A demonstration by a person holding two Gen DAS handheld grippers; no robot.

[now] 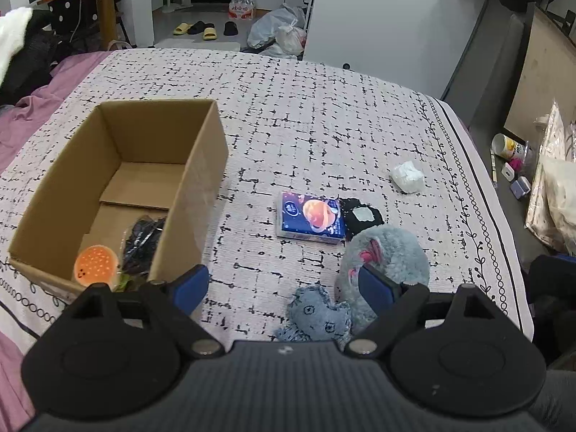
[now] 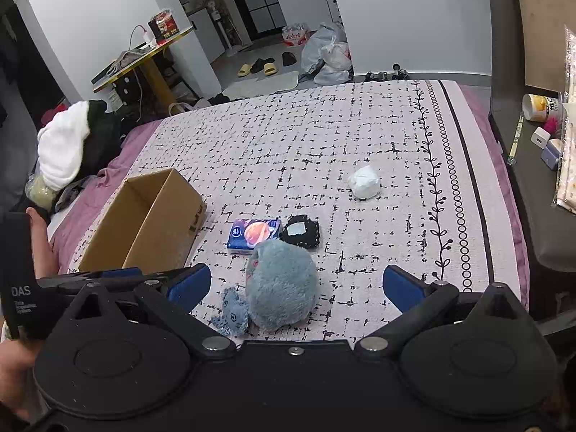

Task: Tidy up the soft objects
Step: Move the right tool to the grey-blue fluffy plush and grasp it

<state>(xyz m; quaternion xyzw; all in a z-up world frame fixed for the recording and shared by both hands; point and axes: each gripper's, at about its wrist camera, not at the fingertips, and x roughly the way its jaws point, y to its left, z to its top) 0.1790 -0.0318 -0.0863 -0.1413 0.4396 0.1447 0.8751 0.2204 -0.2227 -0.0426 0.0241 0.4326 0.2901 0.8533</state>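
An open cardboard box (image 1: 201, 165) (image 2: 158, 223) sits on the bed at the left; inside lie an orange burger plush (image 1: 95, 264) and a black bagged item (image 1: 144, 241). On the bedspread lie a blue tissue pack (image 1: 309, 217) (image 2: 253, 234), a black cloth item (image 1: 361, 216) (image 2: 300, 232), a white bundle (image 1: 408, 176) (image 2: 364, 181), a fluffy blue-grey plush (image 1: 392, 255) (image 2: 284, 284) and a small denim toy (image 1: 318, 315) (image 2: 234, 315). My left gripper (image 1: 284, 288) is open and empty above the bedspread next to the toys. My right gripper (image 2: 297, 286) is open and empty over the fluffy plush.
The bed's right edge (image 2: 504, 180) borders a dark ledge with a cup (image 2: 541, 108) and small items. Clothes (image 2: 68, 144) pile at the bed's left. The left gripper's body (image 2: 82, 277) shows in the right wrist view beside the box.
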